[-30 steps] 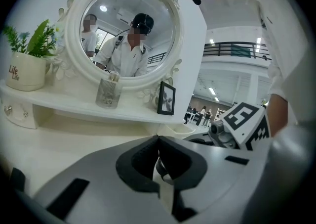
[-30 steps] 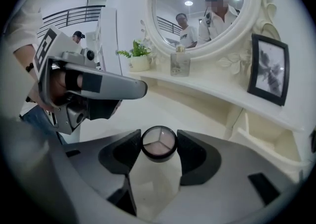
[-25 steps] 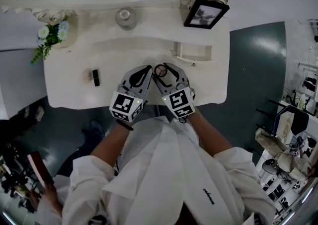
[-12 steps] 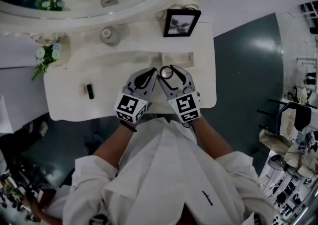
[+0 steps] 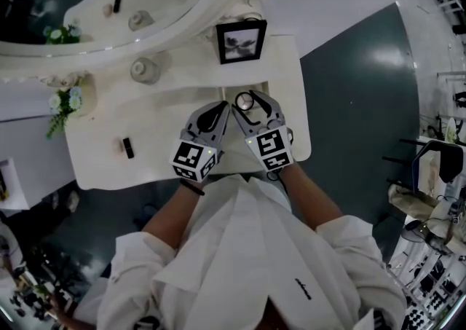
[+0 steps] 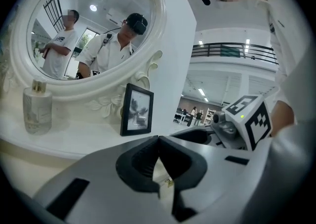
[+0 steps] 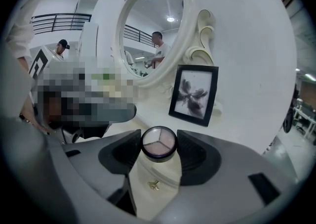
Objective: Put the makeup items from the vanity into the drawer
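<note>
My right fingers point(image 7: 197, 154) grip the round compact point(image 7: 159, 144) toward the surface's point(image 5: 145, 124) right edge. The drawer point(image 7: 159, 171), seemingly closed, lies just below it. My left fingers point(image 6: 143, 161) are pressed together, empty.

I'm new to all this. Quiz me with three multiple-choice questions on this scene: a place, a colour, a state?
1. Where is the round compact?
A) on the floor
B) between the right gripper's jaws
C) on a chair

2. What colour is the picture frame?
A) gold
B) red
C) black

3. How do the left gripper's jaws stand?
A) together, empty
B) wide apart
C) clamped on a brush

Answers: 1 B, the pads press the compact's sides; 2 C, a black border surrounds the print; 3 A, the tips meet with nothing between.
</note>
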`<state>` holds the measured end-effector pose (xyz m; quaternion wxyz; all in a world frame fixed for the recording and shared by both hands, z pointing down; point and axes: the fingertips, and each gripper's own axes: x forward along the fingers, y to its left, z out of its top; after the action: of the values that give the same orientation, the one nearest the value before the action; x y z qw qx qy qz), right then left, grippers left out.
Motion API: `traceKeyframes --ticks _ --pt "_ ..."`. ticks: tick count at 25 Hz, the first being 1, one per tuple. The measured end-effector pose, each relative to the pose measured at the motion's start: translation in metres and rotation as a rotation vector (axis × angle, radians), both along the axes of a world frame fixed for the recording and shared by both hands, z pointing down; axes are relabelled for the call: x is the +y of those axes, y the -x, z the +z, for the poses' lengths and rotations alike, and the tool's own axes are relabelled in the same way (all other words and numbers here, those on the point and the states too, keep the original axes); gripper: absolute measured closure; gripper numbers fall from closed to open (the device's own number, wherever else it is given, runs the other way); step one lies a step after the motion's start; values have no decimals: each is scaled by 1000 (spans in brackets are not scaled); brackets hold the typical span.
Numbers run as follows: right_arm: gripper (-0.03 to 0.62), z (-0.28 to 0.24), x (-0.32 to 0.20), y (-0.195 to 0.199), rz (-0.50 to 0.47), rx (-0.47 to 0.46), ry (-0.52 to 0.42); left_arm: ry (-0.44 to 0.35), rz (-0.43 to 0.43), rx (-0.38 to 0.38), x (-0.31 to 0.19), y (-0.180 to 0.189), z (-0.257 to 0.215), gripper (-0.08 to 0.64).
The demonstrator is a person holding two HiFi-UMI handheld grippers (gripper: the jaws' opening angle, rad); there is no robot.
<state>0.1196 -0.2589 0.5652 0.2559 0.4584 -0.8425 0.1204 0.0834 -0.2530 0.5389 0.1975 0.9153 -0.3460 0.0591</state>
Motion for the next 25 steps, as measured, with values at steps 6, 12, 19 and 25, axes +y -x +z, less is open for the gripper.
traceKeyframes --ticks 6,12,19,25 --pt "350 5 -4 -17 -2 12 21 14 3 -5 -6 -22 4 534" --pt "350 18 -8 -24 6 29 56 27 2 -8 -9 -30 7 534" --pt "348 31 -12 -28 11 36 69 37 -6 -7 -12 -34 11 534" --pt "347 42 -8 -26 5 47 80 49 -8 -9 -14 -33 17 534"
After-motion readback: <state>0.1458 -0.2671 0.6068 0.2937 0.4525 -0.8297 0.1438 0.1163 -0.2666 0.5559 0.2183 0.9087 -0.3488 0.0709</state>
